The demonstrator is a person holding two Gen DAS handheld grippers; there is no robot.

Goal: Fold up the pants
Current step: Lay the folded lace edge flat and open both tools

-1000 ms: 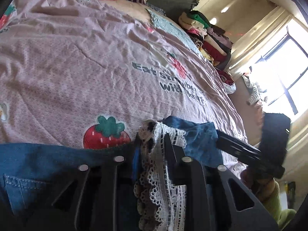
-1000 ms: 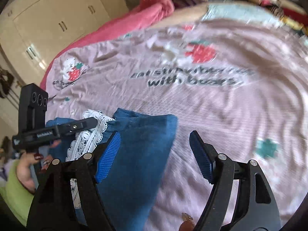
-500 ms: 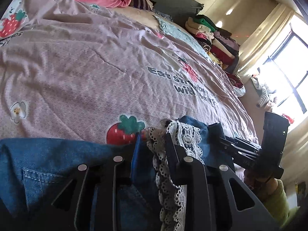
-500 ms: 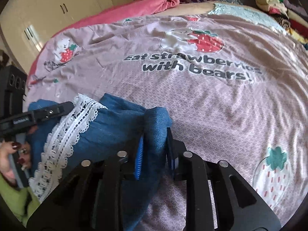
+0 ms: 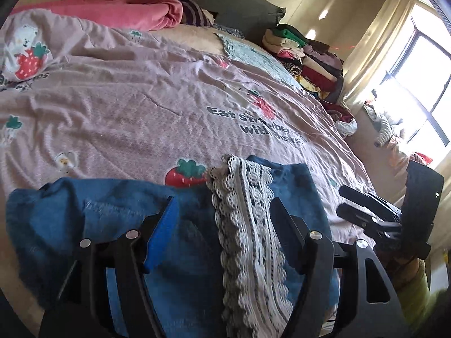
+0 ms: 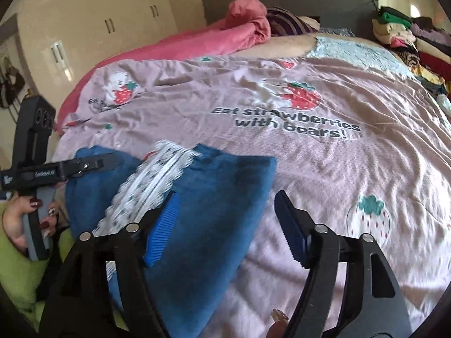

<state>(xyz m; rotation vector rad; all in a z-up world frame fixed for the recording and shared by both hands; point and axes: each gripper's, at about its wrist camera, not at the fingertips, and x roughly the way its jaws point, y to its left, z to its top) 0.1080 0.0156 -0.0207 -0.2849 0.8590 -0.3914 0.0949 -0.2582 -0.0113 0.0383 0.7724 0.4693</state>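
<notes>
Blue denim pants [image 5: 84, 219] with a white lace trim [image 5: 248, 225] lie folded at the near edge of the pink strawberry bedspread [image 5: 141, 107]. My left gripper [image 5: 225, 219] hangs just above them, its jaws opening, the lace strip lying under the gap and no pad pressing on it. In the right wrist view the pants [image 6: 225, 197] sit under the left half of my right gripper [image 6: 228, 217], whose jaws are also opening and free of the cloth. The lace trim [image 6: 152, 186] runs to the left, blurred. Each view shows the other gripper at its side [image 5: 375, 219] [image 6: 56, 169].
A pink blanket [image 5: 135, 8] is bunched at the bed's head. Stacked folded clothes [image 5: 304, 59] stand at the far right beside a curtained window [image 5: 417, 90]. Wardrobe doors [image 6: 84, 28] fill the left wall. A hand with painted nails [image 6: 25, 219] holds the left gripper.
Both grippers were shut on the pants' edge half a second ago; both have let go and drawn back and up. The pants now lie loose on the bed.
</notes>
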